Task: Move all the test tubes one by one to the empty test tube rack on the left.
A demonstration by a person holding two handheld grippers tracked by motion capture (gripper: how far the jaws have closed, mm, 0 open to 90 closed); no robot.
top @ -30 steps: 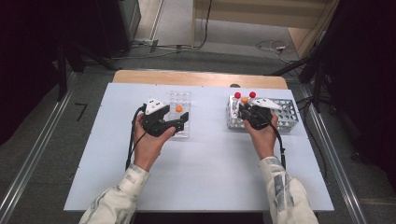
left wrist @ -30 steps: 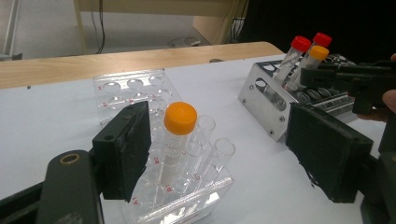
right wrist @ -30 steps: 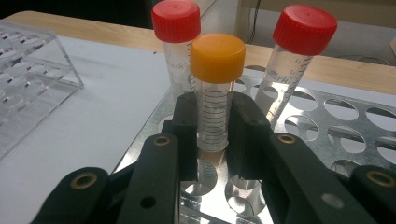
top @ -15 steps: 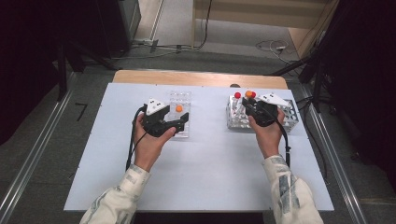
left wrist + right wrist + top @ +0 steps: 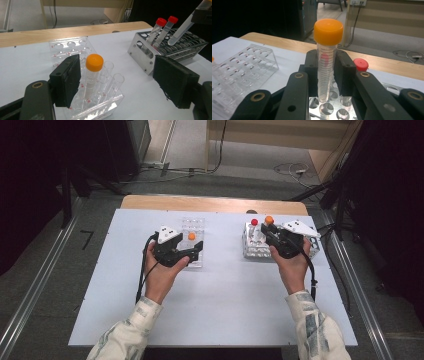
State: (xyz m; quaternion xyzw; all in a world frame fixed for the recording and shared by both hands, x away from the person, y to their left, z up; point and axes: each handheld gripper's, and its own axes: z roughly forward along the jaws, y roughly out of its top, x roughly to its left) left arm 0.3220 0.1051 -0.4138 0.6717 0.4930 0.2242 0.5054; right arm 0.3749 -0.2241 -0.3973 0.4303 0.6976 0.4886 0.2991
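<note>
One tube moved, a second lifted, two red ones left

On the counter point(image 5: 225, 300), the clear rack point(image 5: 194, 227) at about 10 o'clock from the middle already holds one orange-capped tube point(image 5: 93, 72) standing upright in a near slot. The left tool point(image 5: 117, 82) rests wide open just beside that rack, its jaws to either side of the tube and gripping nothing. The right tool point(image 5: 326, 75) is clamped around a second orange-capped tube point(image 5: 327, 60), held upright just above the holes of the metal rack point(image 5: 255, 251) at about 2 o'clock. Two red-capped tubes point(image 5: 160, 27) lean in that metal rack. Judging from this, the transfer is roughly a quarter done: the lifted tube has yet to cross to the clear rack at 9 o'clock from it, and the red pair may follow.
</note>
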